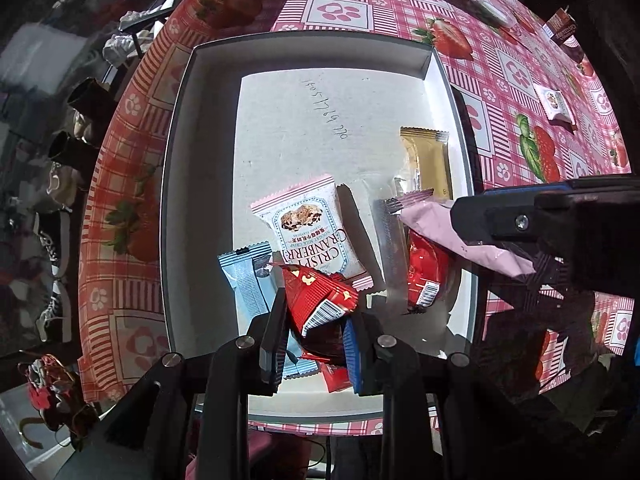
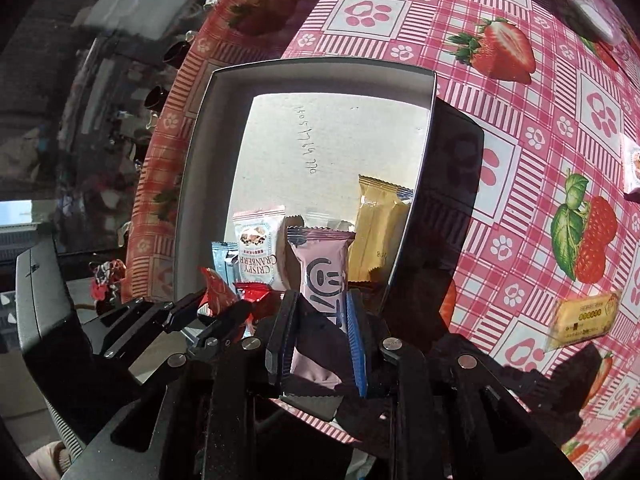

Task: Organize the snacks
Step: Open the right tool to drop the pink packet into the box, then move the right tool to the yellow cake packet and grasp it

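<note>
My left tongs (image 1: 310, 344) pinch a red packet (image 1: 320, 300) at lower centre over the white box (image 1: 180, 128); my right tongs (image 2: 318, 340) pinch a pink packet (image 2: 320, 276)

Red snack packet (image 1: 316, 300) and pink packet (image 2: 322, 280) (both held) above the white box (image 1: 180, 128).

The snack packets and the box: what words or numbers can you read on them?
"CRISPY CRANBERRY" on the white cranberry packet.
Handwritten digits on the box floor: too unclear to read.
Small print on that packet and the barcodes on the red packet: too small.
Pink packet: a face drawing, no words.
</note>
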A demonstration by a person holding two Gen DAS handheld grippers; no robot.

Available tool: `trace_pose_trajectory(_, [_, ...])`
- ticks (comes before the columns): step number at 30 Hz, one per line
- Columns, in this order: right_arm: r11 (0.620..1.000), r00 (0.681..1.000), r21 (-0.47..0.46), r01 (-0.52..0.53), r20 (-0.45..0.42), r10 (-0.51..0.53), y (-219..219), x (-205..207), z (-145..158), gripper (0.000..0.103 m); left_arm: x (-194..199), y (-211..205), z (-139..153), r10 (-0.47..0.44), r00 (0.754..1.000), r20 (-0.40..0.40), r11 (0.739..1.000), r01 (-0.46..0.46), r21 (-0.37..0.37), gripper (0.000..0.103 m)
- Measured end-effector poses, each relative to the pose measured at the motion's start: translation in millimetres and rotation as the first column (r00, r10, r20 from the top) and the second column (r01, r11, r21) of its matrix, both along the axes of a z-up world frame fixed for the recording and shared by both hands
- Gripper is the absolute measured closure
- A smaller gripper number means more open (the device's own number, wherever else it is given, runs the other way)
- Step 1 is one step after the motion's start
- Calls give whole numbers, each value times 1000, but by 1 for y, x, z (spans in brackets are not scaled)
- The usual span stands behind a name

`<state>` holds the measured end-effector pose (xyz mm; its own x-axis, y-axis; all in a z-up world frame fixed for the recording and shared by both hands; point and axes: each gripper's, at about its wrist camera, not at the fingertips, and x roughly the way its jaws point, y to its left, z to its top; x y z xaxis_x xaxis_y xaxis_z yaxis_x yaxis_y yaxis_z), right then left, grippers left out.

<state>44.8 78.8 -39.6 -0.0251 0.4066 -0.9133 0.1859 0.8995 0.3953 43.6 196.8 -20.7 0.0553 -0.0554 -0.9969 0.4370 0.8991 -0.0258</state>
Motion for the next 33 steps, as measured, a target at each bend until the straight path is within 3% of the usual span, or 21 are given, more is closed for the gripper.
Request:
trace_pose_trajectory(3, [1000,1000,-1,-12,-18,12,4,1,-2,78,0,1,-1,-4,1000,-2,1000,4,6,67])
trace_pose_trajectory(5, [1000,999,-9,-12,-34,11,5,0,-5,77,-1,-1,-2,-2,1000,-1,1000,2,19,45])
trace_pose_trajectory(6, [1000,999,-13,-7,-44,6,3,-1,-7,62,-1,-1,-2,0,1000,5,1000,0,28,31])
trace_pose_trajectory(7, [1000,999,-22,2,-49,-3,1,-3,-8,29,-2,-1,-1,0,1000,14,999,-1,33,26])
trace_pose_trajectory(9, [998,999,-60,32,-41,-34,-8,-9,-7,7,-2,-2,-1,5,1000,11,1000,-5,29,25])
trace_pose_trajectory(15, [985,985,-116,125,-102,-137,-51,-34,-21,1,-6,-12,-5,-11,1000,-15,999,11,51,25])
trace_pose_trajectory(20, [959,948,-169,226,-191,-256,-95,-71,-42,1,-6,-25,-1,-28,999,-23,999,29,38,25])
trace_pose_trajectory(23, [926,900,-209,313,-245,-360,-127,-96,-58,1,-7,-34,1,-36,999,-31,999,37,35,25])
trace_pose_trajectory(29, [803,745,-235,547,-301,-596,-189,-128,-76,1,-11,-48,3,-67,997,-44,997,68,39,25])
trace_pose_trajectory(33, [774,722,-256,579,-280,-633,-208,-121,-79,1,-16,-57,6,-74,996,-47,996,76,45,25])
